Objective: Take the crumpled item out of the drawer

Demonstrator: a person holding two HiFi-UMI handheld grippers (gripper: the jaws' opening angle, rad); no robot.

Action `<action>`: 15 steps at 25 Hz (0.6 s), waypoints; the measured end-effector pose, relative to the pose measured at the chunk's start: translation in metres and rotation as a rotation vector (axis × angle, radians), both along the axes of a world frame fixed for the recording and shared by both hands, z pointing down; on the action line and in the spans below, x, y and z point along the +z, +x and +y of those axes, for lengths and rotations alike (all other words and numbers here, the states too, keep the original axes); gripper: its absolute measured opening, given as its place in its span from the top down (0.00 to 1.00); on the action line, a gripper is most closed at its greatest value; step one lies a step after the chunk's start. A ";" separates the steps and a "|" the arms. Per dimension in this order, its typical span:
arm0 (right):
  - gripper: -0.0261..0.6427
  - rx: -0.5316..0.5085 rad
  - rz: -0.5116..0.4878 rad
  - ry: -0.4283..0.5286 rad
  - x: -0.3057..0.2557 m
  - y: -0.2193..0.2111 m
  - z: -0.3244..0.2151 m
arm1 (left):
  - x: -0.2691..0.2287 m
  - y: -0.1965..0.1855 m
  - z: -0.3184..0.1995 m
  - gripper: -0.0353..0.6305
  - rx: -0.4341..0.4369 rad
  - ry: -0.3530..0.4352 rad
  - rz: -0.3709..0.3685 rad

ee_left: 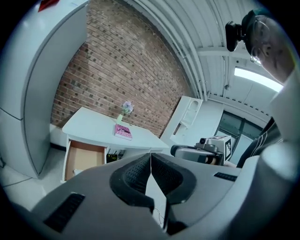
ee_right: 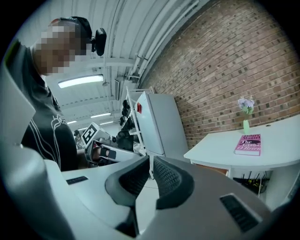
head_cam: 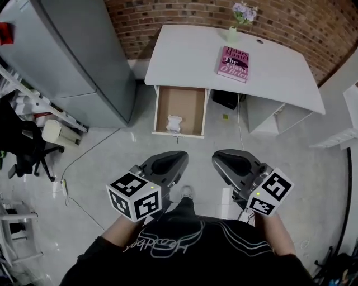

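A white crumpled item [head_cam: 175, 123] lies near the front of the open wooden drawer [head_cam: 187, 106] under the white desk [head_cam: 190, 56]. The drawer [ee_left: 86, 158] also shows in the left gripper view. Both grippers hang close to the person's body, well short of the drawer. My left gripper [head_cam: 178, 157] is shut, its pads [ee_left: 136, 174] meeting with nothing between them. My right gripper [head_cam: 219, 158] is shut and empty too, its pads [ee_right: 165, 178] together. The left gripper [ee_right: 101, 149] shows in the right gripper view, the right gripper [ee_left: 199, 152] in the left one.
A pink book [head_cam: 234, 63] and a small vase of flowers [head_cam: 241, 17] sit on the desk. A grey cabinet [head_cam: 72, 56] stands left of the drawer. A cable [head_cam: 78, 162] trails over the floor, with a rack and clutter [head_cam: 28, 134] at far left. White shelving [head_cam: 341, 134] stands right.
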State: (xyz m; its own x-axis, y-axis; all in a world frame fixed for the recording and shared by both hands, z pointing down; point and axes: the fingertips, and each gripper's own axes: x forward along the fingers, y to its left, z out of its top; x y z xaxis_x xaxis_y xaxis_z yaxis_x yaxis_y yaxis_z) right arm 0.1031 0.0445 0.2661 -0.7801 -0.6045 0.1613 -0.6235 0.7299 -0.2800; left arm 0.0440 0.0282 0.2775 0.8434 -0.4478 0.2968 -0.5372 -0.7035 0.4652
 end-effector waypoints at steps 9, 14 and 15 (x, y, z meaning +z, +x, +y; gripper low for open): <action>0.88 -0.025 0.190 -0.095 0.087 -0.015 -0.135 | 0.070 -0.031 -0.128 0.91 -0.064 -0.107 -0.008; 0.87 -0.071 0.269 -0.090 0.121 -0.025 -0.175 | 0.100 -0.046 -0.158 0.91 -0.123 -0.126 -0.009; 0.87 -0.074 0.283 -0.089 0.128 -0.026 -0.182 | 0.104 -0.049 -0.161 0.91 -0.134 -0.127 -0.008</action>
State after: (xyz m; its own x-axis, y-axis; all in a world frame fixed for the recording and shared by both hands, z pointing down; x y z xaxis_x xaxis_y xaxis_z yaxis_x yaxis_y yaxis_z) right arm 0.0766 -0.1377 0.3944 -0.7380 -0.5218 0.4280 -0.6320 0.7567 -0.1673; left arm -0.0049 -0.1333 0.3812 0.7758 -0.5146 0.3651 -0.6267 -0.5609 0.5410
